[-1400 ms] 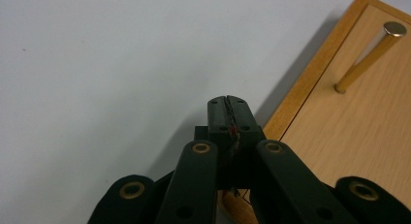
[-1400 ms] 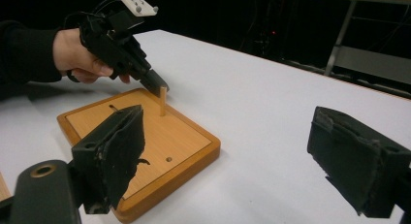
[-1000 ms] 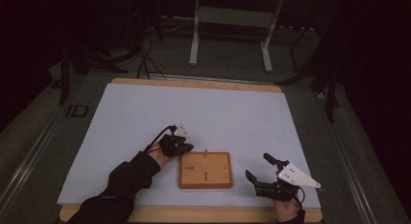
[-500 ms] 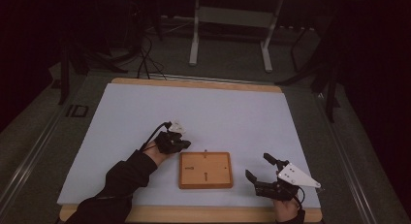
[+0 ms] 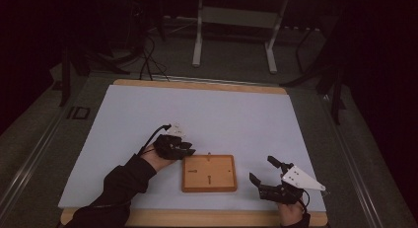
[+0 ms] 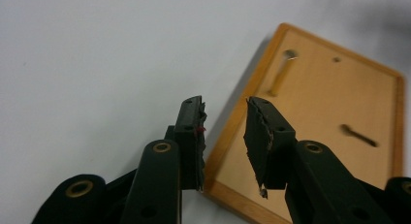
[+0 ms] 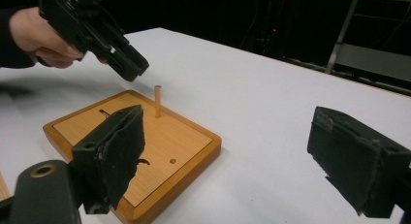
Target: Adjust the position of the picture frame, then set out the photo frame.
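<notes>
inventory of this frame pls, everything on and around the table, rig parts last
wooden peg board: 1, orange-brown with raised rim, on the table near its front edge, between the two grippers
wooden peg: 1, light wood, upright in the board
table: 1, pale blue-white top with wood edging
metal stand: 1, light grey, on the dark floor behind the table
left gripper: 1, black, above the board's left edge, jaws just been opening, nothing between them
right gripper: 1, black with grey plate, right of the board, jaws wide open, empty
</notes>
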Demonstrator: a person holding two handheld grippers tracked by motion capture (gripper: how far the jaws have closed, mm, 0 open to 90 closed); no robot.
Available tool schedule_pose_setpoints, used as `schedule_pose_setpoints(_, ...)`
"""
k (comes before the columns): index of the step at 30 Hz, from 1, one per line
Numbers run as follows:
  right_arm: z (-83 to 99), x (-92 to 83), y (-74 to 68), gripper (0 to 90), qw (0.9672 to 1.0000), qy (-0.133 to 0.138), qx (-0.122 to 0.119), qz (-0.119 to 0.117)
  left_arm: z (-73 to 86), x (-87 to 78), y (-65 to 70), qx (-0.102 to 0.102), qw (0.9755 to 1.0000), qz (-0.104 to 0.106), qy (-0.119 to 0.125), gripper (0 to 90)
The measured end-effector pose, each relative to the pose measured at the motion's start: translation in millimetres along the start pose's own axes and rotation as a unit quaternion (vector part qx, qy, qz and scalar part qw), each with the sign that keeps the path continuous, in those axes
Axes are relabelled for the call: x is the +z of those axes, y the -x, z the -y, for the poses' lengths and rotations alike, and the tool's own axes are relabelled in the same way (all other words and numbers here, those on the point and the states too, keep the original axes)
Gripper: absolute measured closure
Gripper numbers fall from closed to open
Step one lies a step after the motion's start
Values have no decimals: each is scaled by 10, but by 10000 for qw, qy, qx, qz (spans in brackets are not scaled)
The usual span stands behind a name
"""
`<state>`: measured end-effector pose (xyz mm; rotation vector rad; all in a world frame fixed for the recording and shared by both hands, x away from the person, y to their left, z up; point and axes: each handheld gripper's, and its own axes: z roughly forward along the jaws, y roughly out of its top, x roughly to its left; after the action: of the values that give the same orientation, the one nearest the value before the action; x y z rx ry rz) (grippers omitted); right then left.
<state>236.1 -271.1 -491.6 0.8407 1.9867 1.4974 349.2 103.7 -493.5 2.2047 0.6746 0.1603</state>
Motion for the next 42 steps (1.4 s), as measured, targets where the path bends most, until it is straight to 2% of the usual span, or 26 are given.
schedule_pose_setpoints(3,0,3,1,129,10000,-3,2,9,-38,-40,85,53,9999,103,119,633)
schedule_pose_setpoints(9,6,32,3,122,10000,-74,-3,-35,-112,7,206,176,9995,224,144,582)
schedule_pose_setpoints(10,8,40,3,122,10000,-88,-25,-30,-130,20,226,201,9994,225,149,557)
schedule_pose_setpoints(18,8,52,-5,122,9999,-83,-33,-104,-241,105,289,304,9993,196,95,554)
schedule_pose_setpoints(19,8,52,-5,123,9999,-83,-33,-104,-281,162,306,355,9992,176,25,554)
schedule_pose_setpoints(20,12,50,1,123,9999,-110,2,-102,-291,181,304,375,9992,121,-14,556)
schedule_pose_setpoints(27,15,53,3,124,9999,-126,2,-109,-313,313,318,373,9989,255,-150,602)
schedule_pose_setpoints(32,15,49,6,124,9998,-124,-2,-122,-302,402,313,316,9988,255,-263,637)
schedule_pose_setpoints(39,16,52,5,125,9998,-142,5,-123,-299,432,331,330,9986,209,-352,705)
schedule_pose_setpoints(42,15,55,-1,125,9998,-149,-6,-127,-297,435,342,331,9987,233,-315,714)
